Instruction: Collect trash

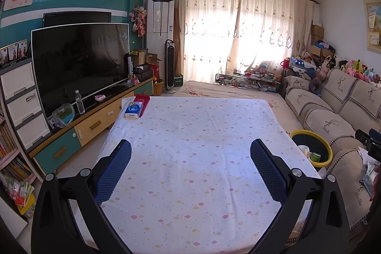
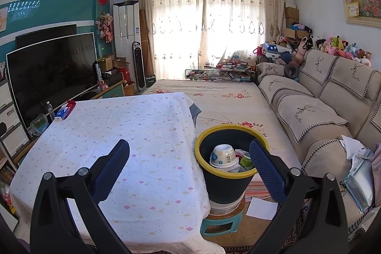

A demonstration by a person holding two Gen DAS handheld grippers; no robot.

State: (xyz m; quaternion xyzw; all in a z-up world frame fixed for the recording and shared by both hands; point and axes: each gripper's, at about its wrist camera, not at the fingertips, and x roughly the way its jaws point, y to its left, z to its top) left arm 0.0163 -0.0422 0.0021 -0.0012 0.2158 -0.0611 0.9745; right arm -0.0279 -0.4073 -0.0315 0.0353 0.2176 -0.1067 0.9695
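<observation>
Both grippers, left gripper (image 1: 190,154) and right gripper (image 2: 190,154), hover spread and empty; the trash, a light, crushable paper bowl (image 2: 222,155), sits in the yellow-rimmed bin (image 2: 202,135) beside the table (image 2: 119,135), best pinched at its rim.

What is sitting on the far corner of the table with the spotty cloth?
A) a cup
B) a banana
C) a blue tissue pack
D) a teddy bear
C: a blue tissue pack lies at the far left corner of the table, next to a flat red item; nothing else sits on the cloth.
</observation>
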